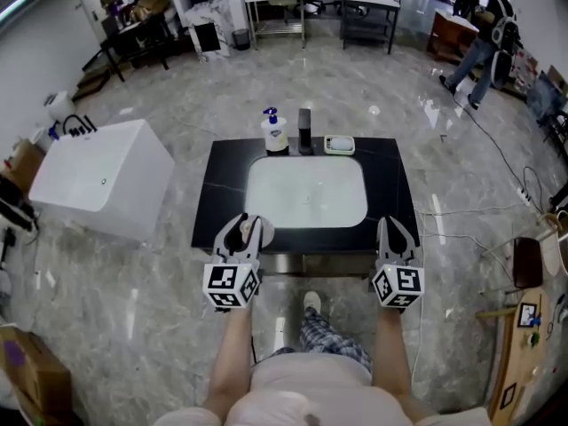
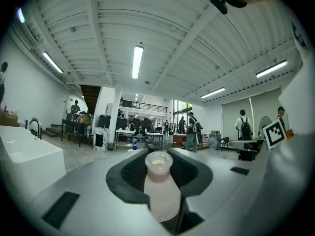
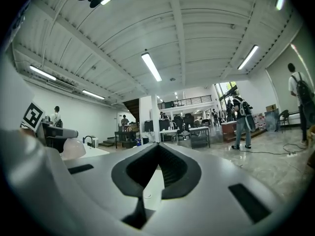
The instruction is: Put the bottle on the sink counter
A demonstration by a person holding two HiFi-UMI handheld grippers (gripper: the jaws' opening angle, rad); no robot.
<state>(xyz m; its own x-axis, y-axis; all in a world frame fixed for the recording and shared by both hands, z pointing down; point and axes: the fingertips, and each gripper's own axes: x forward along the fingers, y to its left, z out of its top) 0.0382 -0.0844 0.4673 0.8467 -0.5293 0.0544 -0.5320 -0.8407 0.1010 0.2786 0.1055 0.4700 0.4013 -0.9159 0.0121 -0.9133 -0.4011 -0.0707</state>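
Clamped on the bottle [image 2: 160,186] with the left gripper [image 1: 247,229]: pinched from both sides by the dark pads, pale body upright between them, mouth uncapped. Held at the front left corner of the sink counter [image 1: 390,185], right at its near edge. Hard to say from above whether already over the black top or just short of it. Not set down yet, so none of the placing done.

Left to do, as a judgement:
- carry forward over bare black surface beside the basin [image 1: 306,189]
- lower to contact
- spread the jaws and back off

Worth avoiding the back edge: crowded with a pump dispenser [image 1: 275,131], the faucet [image 1: 304,130] and a small dish [image 1: 339,145]. Free strip down the left flank, closer anyway.

Right gripper [image 3: 157,146] closed, tips together, nothing between them. Parked at the front right edge of the counter, well apart from the bottle.

Only in the left gripper view: the grip itself and the open bottle mouth. No counter there, just hall and ceiling.

Only in the head view: position against counter and basin, plus a white tub [image 1: 106,176] on the floor to the left.

Only in the right gripper view: the met tips, confirming an empty tool.
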